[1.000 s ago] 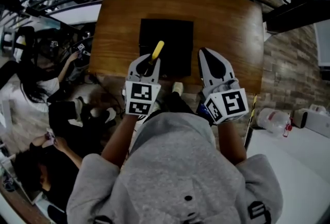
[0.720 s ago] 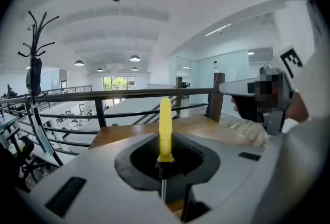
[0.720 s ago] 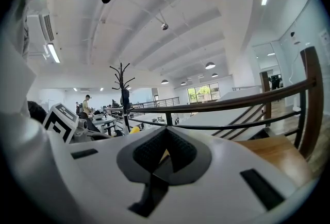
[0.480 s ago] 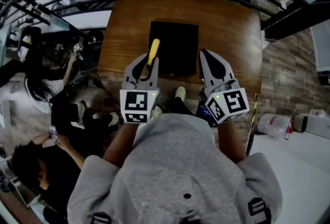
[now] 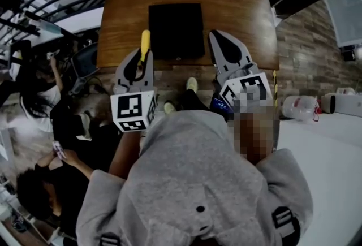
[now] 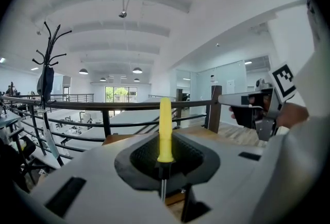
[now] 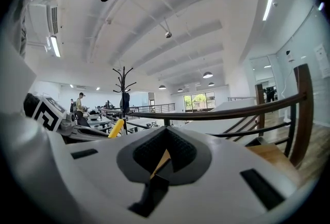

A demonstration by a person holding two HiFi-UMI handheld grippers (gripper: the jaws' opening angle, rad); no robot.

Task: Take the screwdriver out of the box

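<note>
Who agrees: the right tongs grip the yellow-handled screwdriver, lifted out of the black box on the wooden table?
Wrong: the left tongs grip the yellow-handled screwdriver, as the left gripper view shows. The right tongs are shut and empty. The rest stands.

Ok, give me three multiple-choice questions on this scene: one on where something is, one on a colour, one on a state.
1. The right gripper is: A wide open; B shut and empty; C half open.
2. The screwdriver is in: A the right gripper; B the left gripper; C neither gripper.
3. Its handle is: A red; B blue; C yellow.
Answers: 1 B, its jaws meet with nothing between them; 2 B, the left jaws clamp its shaft; 3 C, the handle shows yellow in the head view and the left gripper view.
</note>
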